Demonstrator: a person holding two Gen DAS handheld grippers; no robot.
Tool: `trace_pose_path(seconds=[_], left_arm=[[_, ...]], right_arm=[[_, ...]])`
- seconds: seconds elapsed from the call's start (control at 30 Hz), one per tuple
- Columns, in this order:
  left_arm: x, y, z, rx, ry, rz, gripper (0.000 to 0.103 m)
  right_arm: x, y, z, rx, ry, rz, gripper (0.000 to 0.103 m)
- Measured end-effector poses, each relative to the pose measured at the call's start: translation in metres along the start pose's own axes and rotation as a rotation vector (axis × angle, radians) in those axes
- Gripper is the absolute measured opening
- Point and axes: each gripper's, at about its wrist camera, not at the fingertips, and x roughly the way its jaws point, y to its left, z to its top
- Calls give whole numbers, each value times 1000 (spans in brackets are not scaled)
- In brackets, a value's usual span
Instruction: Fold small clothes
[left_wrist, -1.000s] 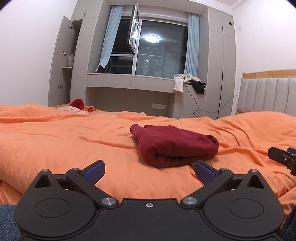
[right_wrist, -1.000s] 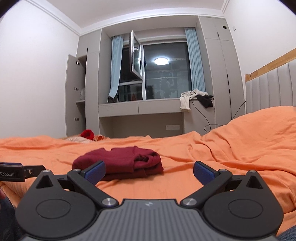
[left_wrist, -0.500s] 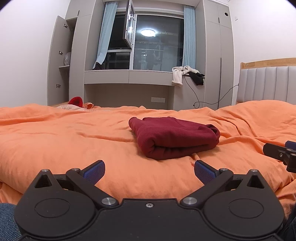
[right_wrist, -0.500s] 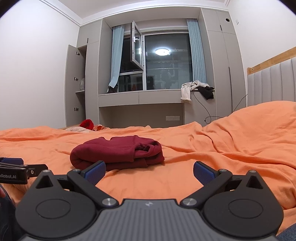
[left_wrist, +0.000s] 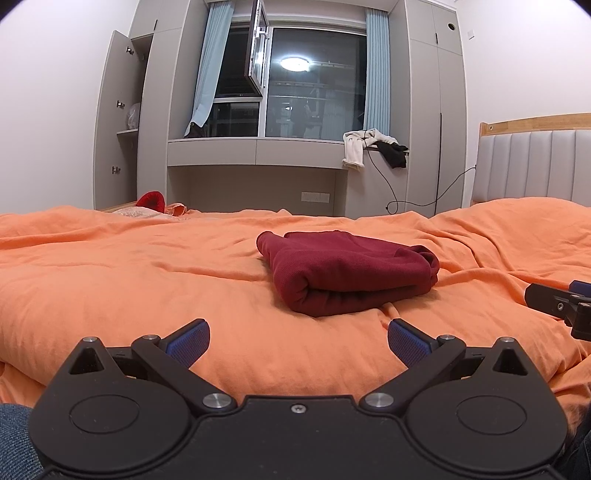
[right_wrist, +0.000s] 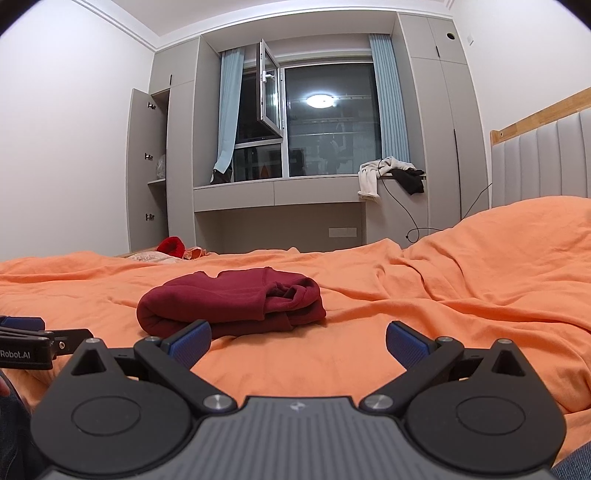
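A dark red garment lies folded into a thick bundle on the orange bed cover. The right wrist view shows the same dark red garment on the bed cover, just beyond the left fingertip. My left gripper is open and empty, low over the cover, short of the bundle. My right gripper is open and empty too, set back from the bundle's near side. Each gripper's tip shows at the edge of the other's view.
A padded headboard rises at the right. Red and pale clothes lie at the bed's far left edge. Beyond stand grey cupboards, a window and a ledge with draped clothes. Denim-clad legs show at the bottom corners.
Both grippers have stayed open and shifted only slightly; the views tilted a little, so the folded garment sits lower in frame than one second ago. The garment itself has not moved.
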Motion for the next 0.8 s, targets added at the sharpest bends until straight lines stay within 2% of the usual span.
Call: trace_pose_path(seconds=[0.8], left_arm=[[-1, 0, 1, 1, 2, 0, 102]], right_arm=[[0, -3, -1, -5, 3, 1, 103]])
